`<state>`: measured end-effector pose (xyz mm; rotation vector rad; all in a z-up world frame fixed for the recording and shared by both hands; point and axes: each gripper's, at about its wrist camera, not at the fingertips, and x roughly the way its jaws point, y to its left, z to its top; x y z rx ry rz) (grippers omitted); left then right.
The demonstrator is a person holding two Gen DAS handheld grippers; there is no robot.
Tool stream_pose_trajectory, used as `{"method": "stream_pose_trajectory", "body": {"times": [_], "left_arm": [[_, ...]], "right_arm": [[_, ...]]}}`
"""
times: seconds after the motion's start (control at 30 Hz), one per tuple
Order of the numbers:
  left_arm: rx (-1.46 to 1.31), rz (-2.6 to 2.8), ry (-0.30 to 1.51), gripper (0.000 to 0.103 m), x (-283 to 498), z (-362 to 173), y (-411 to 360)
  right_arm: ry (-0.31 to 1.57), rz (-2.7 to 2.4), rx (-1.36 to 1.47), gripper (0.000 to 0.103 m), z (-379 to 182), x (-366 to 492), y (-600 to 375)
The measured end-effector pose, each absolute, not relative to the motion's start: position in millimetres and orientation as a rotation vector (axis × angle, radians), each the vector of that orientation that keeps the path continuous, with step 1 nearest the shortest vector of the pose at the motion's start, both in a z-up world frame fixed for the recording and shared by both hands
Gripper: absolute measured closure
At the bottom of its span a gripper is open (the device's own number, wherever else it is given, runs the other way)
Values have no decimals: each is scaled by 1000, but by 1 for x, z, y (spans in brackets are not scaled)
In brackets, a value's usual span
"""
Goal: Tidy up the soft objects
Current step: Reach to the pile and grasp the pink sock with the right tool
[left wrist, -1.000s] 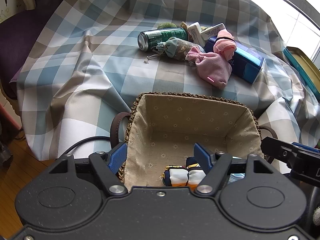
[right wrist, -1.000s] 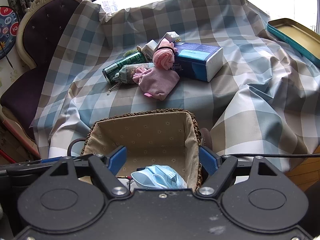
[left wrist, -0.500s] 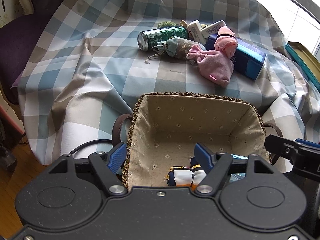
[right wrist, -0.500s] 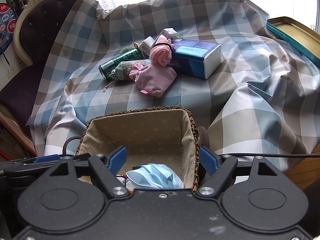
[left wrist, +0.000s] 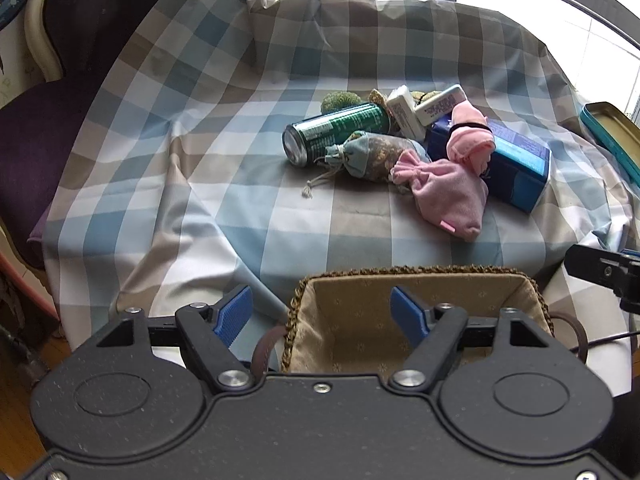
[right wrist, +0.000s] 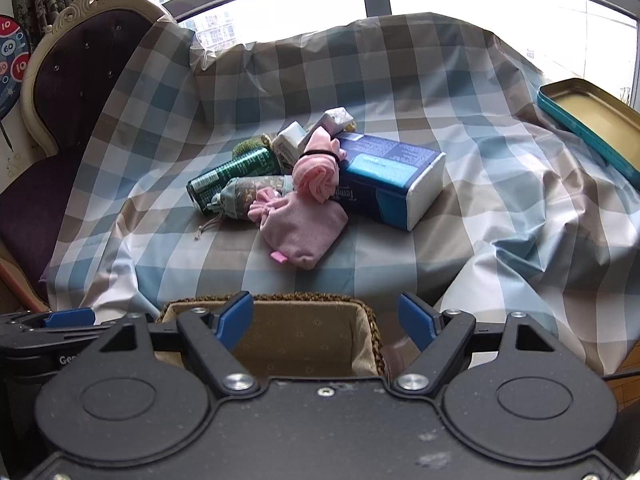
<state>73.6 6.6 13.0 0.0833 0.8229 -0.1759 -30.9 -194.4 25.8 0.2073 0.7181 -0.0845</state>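
While spread apart with nothing between the blue pads, left gripper [left wrist: 322, 314] hangs over the near left corner of the woven basket [left wrist: 404, 270], jaws having just been opening wider. Likewise parted and empty, right gripper [right wrist: 326, 316], above the same basket's [right wrist: 304, 298] near right side, one pad over the lining, the other past the rim. Only bare beige lining visible inside the basket in both views; the bottom hidden behind the gripper bodies.

Farther out on the checked cloth [left wrist: 248, 216], well apart from the basket, a cluster of things: pink pouch [left wrist: 448, 196] nearest, lying flat with its gathered neck toward the floral drawstring bag [left wrist: 372, 156], the two touching. Rolled pink sock [left wrist: 470, 142], bound with a black band, resting against the blue tissue pack [left wrist: 516, 160]. Green can [left wrist: 336, 128] on its side just behind the floral bag, open end turned toward the left. Two small white boxes [left wrist: 420, 110] propped behind the can and sock, and a green fuzzy thing [left wrist: 340, 100] partly hidden behind the can.

At the far right, a teal tin lid [right wrist: 592, 120] tilted on the cloth. At the left, a dark purple chair [right wrist: 76, 76] with a pale carved frame.
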Motion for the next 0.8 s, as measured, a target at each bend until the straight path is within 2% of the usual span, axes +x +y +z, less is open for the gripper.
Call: {"method": "stream_pose_trajectory", "body": {"times": [0.07,0.4,0.8], "left_arm": [[89,-178,803,18,82,17,4],[118,-187,772,18,126,24,-7],[103,-191,841,18,169,1,-10]], "right_arm": [[703,-87,200,24,32,-20,-195],[660,-102,139,23,49,48,-195],[711,-105,71,23,15,125,-187]]}}
